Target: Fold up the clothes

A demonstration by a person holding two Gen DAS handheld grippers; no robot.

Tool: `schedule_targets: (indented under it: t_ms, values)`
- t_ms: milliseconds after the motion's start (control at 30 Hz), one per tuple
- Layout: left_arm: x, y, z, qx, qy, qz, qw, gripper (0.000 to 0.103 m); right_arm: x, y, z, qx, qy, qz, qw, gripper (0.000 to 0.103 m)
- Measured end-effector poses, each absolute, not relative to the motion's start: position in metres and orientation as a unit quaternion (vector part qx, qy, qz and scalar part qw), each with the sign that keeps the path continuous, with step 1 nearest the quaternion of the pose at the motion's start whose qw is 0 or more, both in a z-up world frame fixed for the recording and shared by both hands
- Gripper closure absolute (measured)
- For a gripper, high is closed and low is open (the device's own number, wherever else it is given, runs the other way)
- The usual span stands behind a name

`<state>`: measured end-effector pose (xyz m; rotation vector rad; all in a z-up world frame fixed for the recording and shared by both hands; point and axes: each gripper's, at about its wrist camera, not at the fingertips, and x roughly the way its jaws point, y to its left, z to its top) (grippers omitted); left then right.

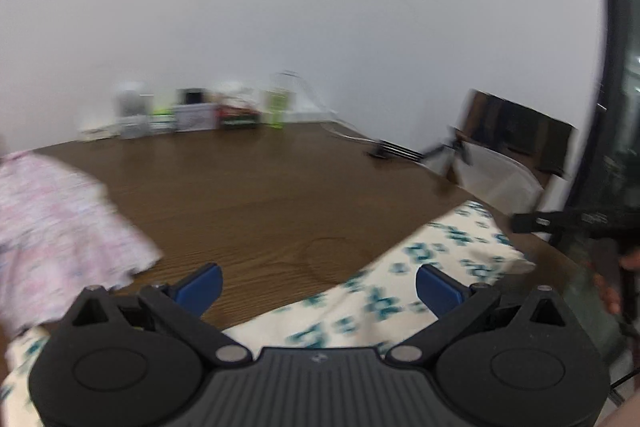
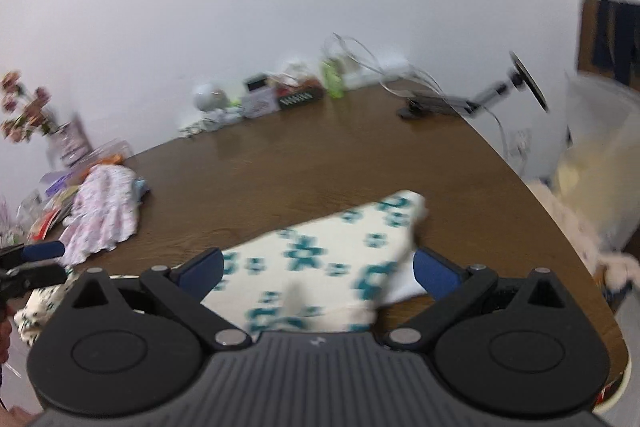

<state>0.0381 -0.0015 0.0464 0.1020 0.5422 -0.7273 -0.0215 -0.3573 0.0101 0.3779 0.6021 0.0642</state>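
Patterned cloth on desk near edge; second garment at left edge; clutter along far edge.

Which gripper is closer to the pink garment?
Left. The left gripper hovers right beside the pink garment; the right gripper sits over the cream teal-print cloth, farther away.

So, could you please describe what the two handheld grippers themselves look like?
Both look identical: the left gripper and right gripper have black ribbed plastic bodies, two round black hubs, silver pivot screws, angular black linkages and blue finger pads.
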Motion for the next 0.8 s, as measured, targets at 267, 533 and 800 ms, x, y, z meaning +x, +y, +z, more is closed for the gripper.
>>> schedule_targets:
  t_ms: [267, 533, 800]
  values:
    - [0.059, -0.123, 0.035, 0.129, 0.282, -0.448, 0.839, 0.055, 0.008, -0.415, -0.018, 0.260, 0.350, 0.050, 0.898, 0.023]
    - [0.076, -0.196, -0.011, 0.175, 0.312, -0.449, 0.819, 0.085, 0.011, -0.423, -0.029, 0.291, 0.332, 0.081, 0.894, 0.037]
    - [0.074, -0.194, -0.020, 0.172, 0.297, -0.452, 0.823, 0.086, 0.012, -0.428, -0.043, 0.340, 0.309, 0.081, 0.884, 0.067]
